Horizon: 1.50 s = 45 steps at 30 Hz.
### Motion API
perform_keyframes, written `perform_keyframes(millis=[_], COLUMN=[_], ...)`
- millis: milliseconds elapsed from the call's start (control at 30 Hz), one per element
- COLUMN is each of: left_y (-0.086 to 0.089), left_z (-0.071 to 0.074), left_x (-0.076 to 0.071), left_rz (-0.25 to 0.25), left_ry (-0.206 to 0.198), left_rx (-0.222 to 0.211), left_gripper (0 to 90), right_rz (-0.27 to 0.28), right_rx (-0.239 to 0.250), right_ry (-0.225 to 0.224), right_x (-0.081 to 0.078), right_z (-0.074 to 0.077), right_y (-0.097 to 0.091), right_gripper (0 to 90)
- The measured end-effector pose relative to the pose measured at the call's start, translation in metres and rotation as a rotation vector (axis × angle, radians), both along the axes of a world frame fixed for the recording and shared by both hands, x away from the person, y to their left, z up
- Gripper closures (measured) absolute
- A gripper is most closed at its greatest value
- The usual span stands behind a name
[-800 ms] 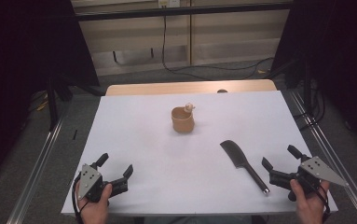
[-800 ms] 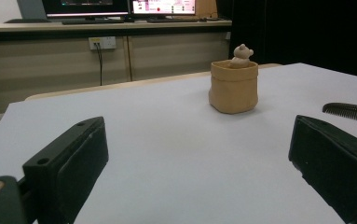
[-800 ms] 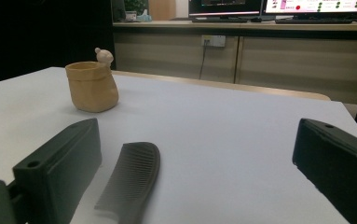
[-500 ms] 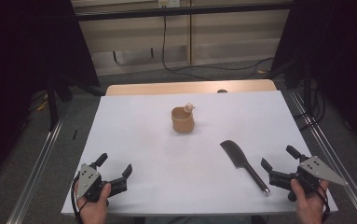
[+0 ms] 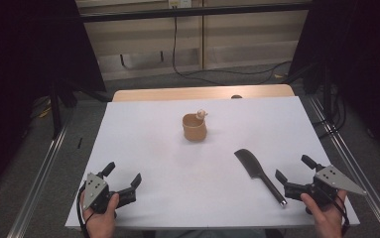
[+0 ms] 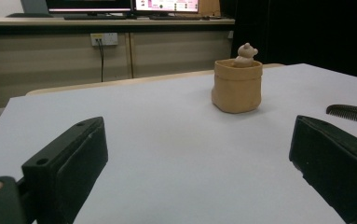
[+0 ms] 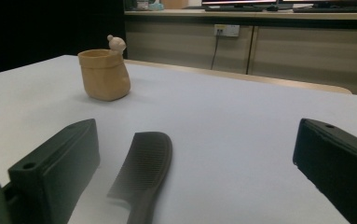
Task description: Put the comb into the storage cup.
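Nothing has shifted: both hand-held grippers idle at the desk's near edge

Left hand-held gripper (image 5: 125,182) and right hand-held gripper (image 5: 295,174) gape wide, empty (no reach begun); the black comb (image 5: 257,173) lies just beside the right one, tan pouch (image 5: 194,127) mid-desk (image 5: 148,144).

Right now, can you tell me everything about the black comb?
The black comb looks like plastic, with a wide toothed head and a thin straight handle. It lies flat on the white table, head towards the tan cup, handle end near the right gripper. Fine teeth run along one edge. Only the table touches it; the gripper's open jaws stay clear of it.
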<state>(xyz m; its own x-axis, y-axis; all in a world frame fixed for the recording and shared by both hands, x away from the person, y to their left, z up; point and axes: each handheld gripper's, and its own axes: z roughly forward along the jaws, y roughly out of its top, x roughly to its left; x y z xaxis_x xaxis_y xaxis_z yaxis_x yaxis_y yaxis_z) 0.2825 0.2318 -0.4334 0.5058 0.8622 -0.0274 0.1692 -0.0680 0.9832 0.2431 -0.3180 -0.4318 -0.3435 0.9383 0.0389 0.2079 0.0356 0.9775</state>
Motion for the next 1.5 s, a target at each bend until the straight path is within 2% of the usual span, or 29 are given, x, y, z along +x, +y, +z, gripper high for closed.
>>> perform_keyframes(millis=[100,167,300,467,533,633,700,833,933,1000,1033,1100,1133,1333,1433,1500], left_y=[0.0,0.0,0.001,-0.001,-0.001,-0.002,-0.001,-0.002,-0.001,-0.002,-0.002,-0.002,-0.002,-0.002,-0.003,-0.003], left_z=[0.0,0.0,0.001,0.002,0.001,0.001,0.002,0.001,0.001,0.001,0.001,0.001,0.001,0.0,-0.001,-0.001], left_x=[-0.001,-0.002,-0.002,0.0,0.001,0.001,0.002,0.001,0.001,0.002,0.002,0.002,0.002,0.003,0.004,0.004], left_rz=[-0.007,-0.012,-0.019,-0.028,-0.028,-0.029,-0.032,-0.041,-0.04,-0.043,-0.043,-0.044,-0.046,-0.047,-0.042,-0.04], left_ry=[0.002,0.0,-0.005,-0.007,-0.008,-0.004,-0.005,-0.003,-0.001,0.003,0.003,0.002,0.003,0.01,0.017,0.017], left_rx=[0.001,-0.003,0.002,-0.007,-0.002,-0.005,0.003,0.002,-0.002,-0.007,-0.007,-0.004,0.002,0.01,0.01,0.011], left_gripper=[4.3,4.2,4.1,4.1,4.1,4.1,4.1,4.1,4.0,4.0,4.0,4.0,4.0,3.8,3.8,3.8], right_rz=[0.006,0.006,0.026,0.066,0.073,0.076,0.102,0.166,0.174,0.194,0.206,0.225,0.225,0.272,0.303,0.305], right_rx=[0.012,0.027,0.024,0.031,0.015,0.014,0.018,0.019,0.0,-0.009,0.004,0.016,0.016,0.012,0.034,0.002], right_ry=[0.0,0.017,0.036,0.089,0.101,0.11,0.125,0.185,0.216,0.273,0.305,0.334,0.334,0.449,0.52,0.546], right_x=[0.003,0.006,0.01,0.016,0.019,0.026,0.032,0.039,0.035,0.033,0.032,0.032,0.032,0.045,0.052,0.054], right_z=[0.002,0.004,0.009,0.012,0.013,0.018,0.02,0.022,0.014,0.008,0.008,0.013,0.013,0.011,0.009,0.009], right_y=[0.003,0.006,0.008,0.01,0.01,0.014,0.017,0.025,0.026,0.025,0.024,0.021,0.021,0.018,0.02,0.021], right_gripper=[1.1,2.1,2.2,2.3,2.7,2.7,2.9,4.6,4.3,4.3,4.3,4.3,4.3,3.7,3.4,3.4])
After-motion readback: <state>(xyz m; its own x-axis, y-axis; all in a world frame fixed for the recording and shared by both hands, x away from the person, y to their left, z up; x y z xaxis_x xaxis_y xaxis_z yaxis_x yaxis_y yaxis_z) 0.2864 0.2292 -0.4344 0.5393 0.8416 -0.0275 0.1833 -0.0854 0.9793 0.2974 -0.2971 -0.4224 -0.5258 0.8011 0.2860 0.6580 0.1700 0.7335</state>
